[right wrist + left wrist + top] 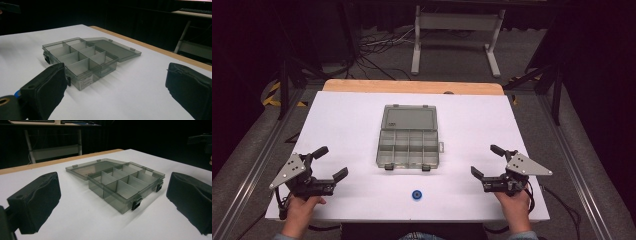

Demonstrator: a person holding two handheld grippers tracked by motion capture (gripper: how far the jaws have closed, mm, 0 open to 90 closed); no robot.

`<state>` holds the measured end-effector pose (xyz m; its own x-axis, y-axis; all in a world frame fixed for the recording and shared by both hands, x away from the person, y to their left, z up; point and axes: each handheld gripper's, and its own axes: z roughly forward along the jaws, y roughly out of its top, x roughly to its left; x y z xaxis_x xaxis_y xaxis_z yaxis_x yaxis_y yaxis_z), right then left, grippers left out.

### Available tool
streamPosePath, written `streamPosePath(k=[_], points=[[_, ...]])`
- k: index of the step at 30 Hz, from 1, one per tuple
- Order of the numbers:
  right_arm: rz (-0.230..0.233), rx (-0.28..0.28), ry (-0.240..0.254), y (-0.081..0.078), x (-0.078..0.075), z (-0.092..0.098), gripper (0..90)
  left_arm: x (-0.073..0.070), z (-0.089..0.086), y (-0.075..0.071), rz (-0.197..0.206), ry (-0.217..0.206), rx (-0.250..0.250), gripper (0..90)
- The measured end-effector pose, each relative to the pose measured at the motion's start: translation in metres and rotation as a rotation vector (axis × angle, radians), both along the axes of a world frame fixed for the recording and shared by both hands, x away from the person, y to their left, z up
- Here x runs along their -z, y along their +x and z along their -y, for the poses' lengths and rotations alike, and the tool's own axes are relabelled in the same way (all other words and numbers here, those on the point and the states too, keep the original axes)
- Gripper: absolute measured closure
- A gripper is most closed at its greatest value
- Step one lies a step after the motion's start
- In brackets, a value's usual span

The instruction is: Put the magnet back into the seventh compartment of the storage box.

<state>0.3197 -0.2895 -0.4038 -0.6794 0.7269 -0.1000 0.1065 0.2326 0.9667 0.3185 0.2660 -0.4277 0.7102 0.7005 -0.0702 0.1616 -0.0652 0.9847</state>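
1. Table (347, 115): white surface with a wooden strip along its far edge, occupying the middle of the high view.
2. Organizer box (408, 144): grey translucent plastic, at frame centre in the high view. Its lid (409, 118) lies open flat toward the top of the frame. The divided compartments appear empty.
3. Blue disc (416, 194): small and round, lower centre, below the box and apart from it.
4. Left gripper (334, 162): lower left of the high view, held by a hand (301, 211). Jaws spread wide, holding nothing.
5. Right gripper (485, 161): lower right, held by the other hand (515, 202). Jaws spread wide, holding nothing.
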Motion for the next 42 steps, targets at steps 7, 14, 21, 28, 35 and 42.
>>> streamPosePath(k=[7,14,21,28,35,42], points=[[0.009,-0.008,0.003,-0.002,-0.001,-0.001,3.7,-0.001,0.001,-0.001,0.007,0.012,0.006,0.2],[0.012,-0.015,0.010,-0.002,-0.001,-0.002,3.5,-0.001,0.000,-0.001,0.009,0.013,0.008,0.4],[0.012,-0.019,0.007,-0.002,-0.001,-0.003,3.5,-0.001,0.001,-0.001,0.018,0.006,0.003,0.4],[0.014,-0.028,0.006,-0.003,-0.003,-0.006,3.4,-0.001,0.001,-0.001,0.018,0.013,0.005,0.4],[0.010,-0.049,0.007,-0.002,-0.010,-0.013,3.4,-0.001,0.002,-0.001,0.018,0.013,0.008,0.4],[0.012,-0.086,0.017,0.003,-0.017,-0.027,3.3,0.000,0.002,-0.001,0.016,0.013,0.008,0.4]])
